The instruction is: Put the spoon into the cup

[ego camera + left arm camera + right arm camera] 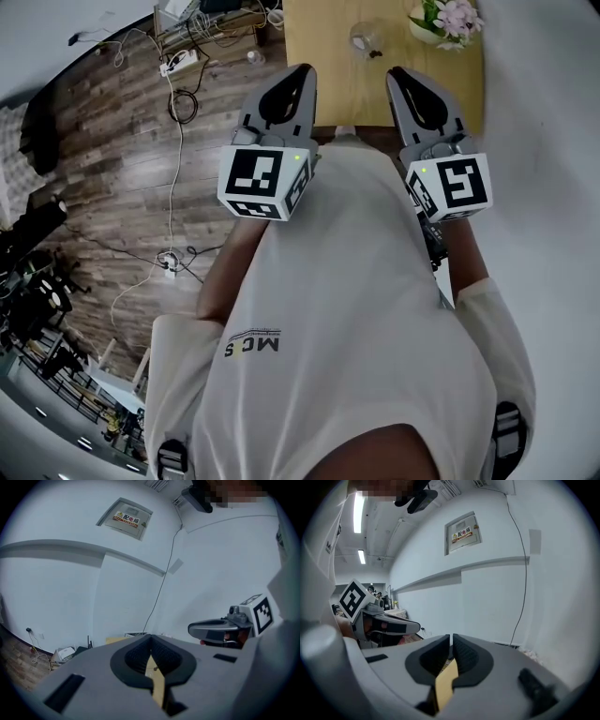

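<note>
Shirt (356,300) nearest; left gripper (301,75) and right gripper (401,79) before it, jaws together.

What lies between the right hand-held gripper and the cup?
In the head view, only bare wooden table separates the right hand-held gripper from the cup. A dark speck by the cup is too small to identify.

Even, cool indoor light; ceiling tubes (358,513) glare in the right gripper view; fisheye bending, dark corners.
</note>
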A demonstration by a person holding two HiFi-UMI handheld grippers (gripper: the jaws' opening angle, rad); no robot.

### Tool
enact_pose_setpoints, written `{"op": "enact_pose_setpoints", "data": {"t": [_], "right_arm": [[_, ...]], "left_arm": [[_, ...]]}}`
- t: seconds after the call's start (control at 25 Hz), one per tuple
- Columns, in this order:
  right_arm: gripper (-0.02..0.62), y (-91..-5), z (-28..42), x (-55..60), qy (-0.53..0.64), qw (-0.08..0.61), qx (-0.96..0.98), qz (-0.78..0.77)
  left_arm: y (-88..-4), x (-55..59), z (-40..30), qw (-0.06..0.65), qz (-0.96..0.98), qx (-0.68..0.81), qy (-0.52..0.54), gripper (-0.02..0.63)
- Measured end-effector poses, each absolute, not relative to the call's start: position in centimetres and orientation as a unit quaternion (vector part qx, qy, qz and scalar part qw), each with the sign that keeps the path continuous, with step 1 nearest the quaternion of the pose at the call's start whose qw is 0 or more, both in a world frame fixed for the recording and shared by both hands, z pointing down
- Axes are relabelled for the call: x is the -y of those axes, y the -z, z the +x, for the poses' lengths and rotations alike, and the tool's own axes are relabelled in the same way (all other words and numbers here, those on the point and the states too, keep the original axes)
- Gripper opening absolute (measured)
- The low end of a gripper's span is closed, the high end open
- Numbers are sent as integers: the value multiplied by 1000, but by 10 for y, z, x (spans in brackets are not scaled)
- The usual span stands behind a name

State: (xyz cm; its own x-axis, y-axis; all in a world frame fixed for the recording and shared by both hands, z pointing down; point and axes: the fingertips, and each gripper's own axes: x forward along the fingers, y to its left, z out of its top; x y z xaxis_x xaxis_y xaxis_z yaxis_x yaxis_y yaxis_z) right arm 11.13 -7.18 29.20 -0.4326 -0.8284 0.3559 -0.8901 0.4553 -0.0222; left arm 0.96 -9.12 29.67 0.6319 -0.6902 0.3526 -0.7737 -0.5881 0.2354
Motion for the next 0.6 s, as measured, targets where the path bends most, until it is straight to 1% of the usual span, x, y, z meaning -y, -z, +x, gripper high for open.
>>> {"op": "enact_pose_setpoints", "data": {"t": [0.6], "right_arm": [[41,-299,136,59,-110,142,834,522]], "left_arm": [[-298,80,30,180,888,409,-111,12]]}}
